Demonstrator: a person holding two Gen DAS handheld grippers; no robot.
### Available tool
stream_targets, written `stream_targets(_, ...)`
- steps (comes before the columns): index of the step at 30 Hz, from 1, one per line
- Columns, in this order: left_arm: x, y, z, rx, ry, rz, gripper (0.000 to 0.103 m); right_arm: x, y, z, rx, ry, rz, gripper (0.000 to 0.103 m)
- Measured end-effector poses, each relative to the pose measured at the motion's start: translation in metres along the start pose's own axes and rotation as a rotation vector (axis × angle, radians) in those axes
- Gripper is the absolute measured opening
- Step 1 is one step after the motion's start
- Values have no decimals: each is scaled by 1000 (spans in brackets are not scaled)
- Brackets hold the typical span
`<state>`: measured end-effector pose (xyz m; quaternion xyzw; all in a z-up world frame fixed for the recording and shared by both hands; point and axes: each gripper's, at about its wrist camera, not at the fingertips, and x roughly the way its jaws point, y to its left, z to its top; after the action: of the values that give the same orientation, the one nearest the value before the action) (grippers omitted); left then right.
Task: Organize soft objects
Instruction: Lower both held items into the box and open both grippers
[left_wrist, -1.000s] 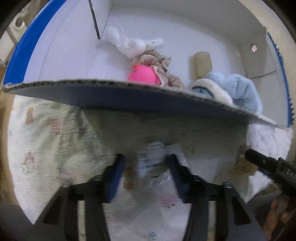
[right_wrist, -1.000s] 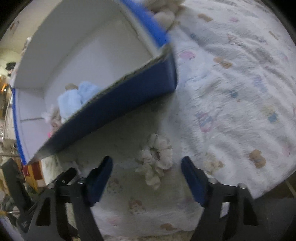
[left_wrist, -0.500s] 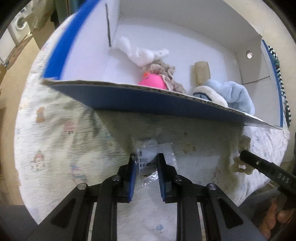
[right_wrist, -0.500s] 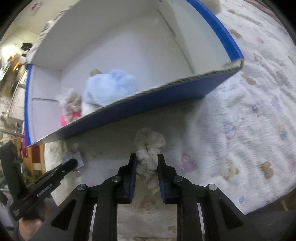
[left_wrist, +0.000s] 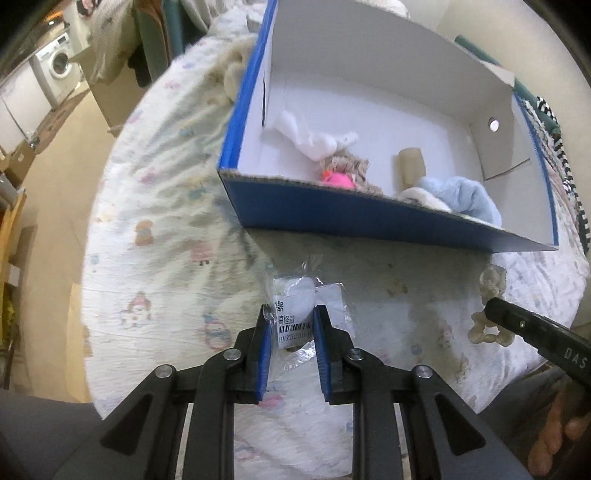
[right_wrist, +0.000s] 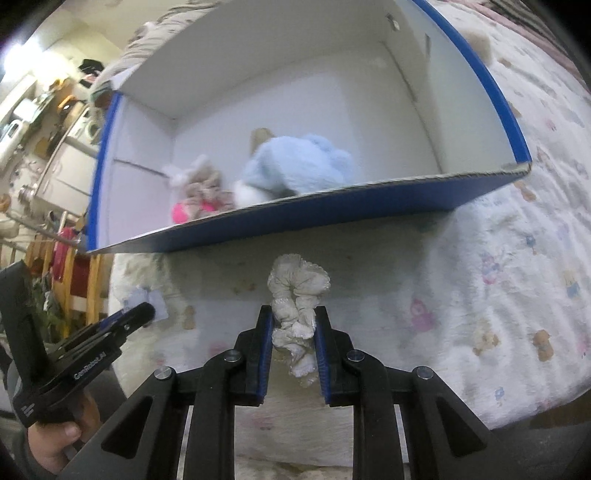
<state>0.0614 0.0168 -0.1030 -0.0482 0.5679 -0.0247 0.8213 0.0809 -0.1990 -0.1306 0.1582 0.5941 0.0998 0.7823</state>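
My left gripper (left_wrist: 294, 319) is shut on a clear plastic packet with a barcode label (left_wrist: 295, 314) and holds it above the printed bedsheet. My right gripper (right_wrist: 293, 319) is shut on a cream scrunchie (right_wrist: 297, 295), which also shows in the left wrist view (left_wrist: 489, 306). Ahead stands a blue cardboard box (left_wrist: 332, 218) with a white inside (right_wrist: 332, 110). In it lie a white plush (left_wrist: 314, 142), a pink and beige toy (left_wrist: 341, 173), a tan roll (left_wrist: 410, 166) and a light blue plush (left_wrist: 465, 199), also seen in the right wrist view (right_wrist: 299, 166).
The printed bedsheet (left_wrist: 166, 221) covers the surface around the box. A cream woolly item (left_wrist: 232, 74) lies left of the box. A washing machine (left_wrist: 55, 66) and furniture stand far left. The left gripper shows in the right wrist view (right_wrist: 122, 321).
Both grippers were open around their items a second ago, then closed on them. Both have since lifted and drawn back, so the box looks farther away.
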Motion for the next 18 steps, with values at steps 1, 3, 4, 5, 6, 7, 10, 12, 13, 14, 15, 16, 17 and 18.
stream_targets(1,-4,0,0,6,-9,1,19,-3,2,-1,-8,-4,9,23)
stream_targets(3,-8,0,-1,17,-33,5,19,-9,10,-3,-33,-18,20,23)
stream_targets(4,-12,-4,-3,23,-46,7,19,-12,10,-3,-48,-27,21,23)
stream_targets(5,-18,-7,-4,27,-59,7,19,-15,13,-4,-55,-35,30,23)
stream_targets(6,-25,-10,-5,33,-76,1,19,-19,14,-3,-59,-42,41,23)
stream_targets(7,-28,-16,-2,41,-89,0,19,-22,14,-3,-61,-50,53,23)
stream_targets(10,-49,-28,4,75,-150,-11,19,-39,18,-1,-67,-88,99,23)
stream_targets(12,-64,-35,13,101,-200,-15,19,-54,22,1,-82,-131,119,23)
stream_targets(13,-73,-38,19,111,-228,-18,19,-61,24,3,-87,-150,135,23)
stream_targets(14,-76,-40,24,119,-244,-23,19,-67,26,6,-90,-168,154,23)
stream_targets(15,-81,-42,31,130,-259,-29,19,-74,28,10,-93,-190,170,23)
stream_targets(16,-85,-45,41,149,-282,-32,19,-79,31,14,-96,-208,179,23)
stream_targets(17,-87,-47,47,161,-299,-23,19,-85,34,19,-97,-226,187,23)
stream_targets(18,-89,-48,54,171,-314,-11,19,-90,35,24,-97,-241,195,23)
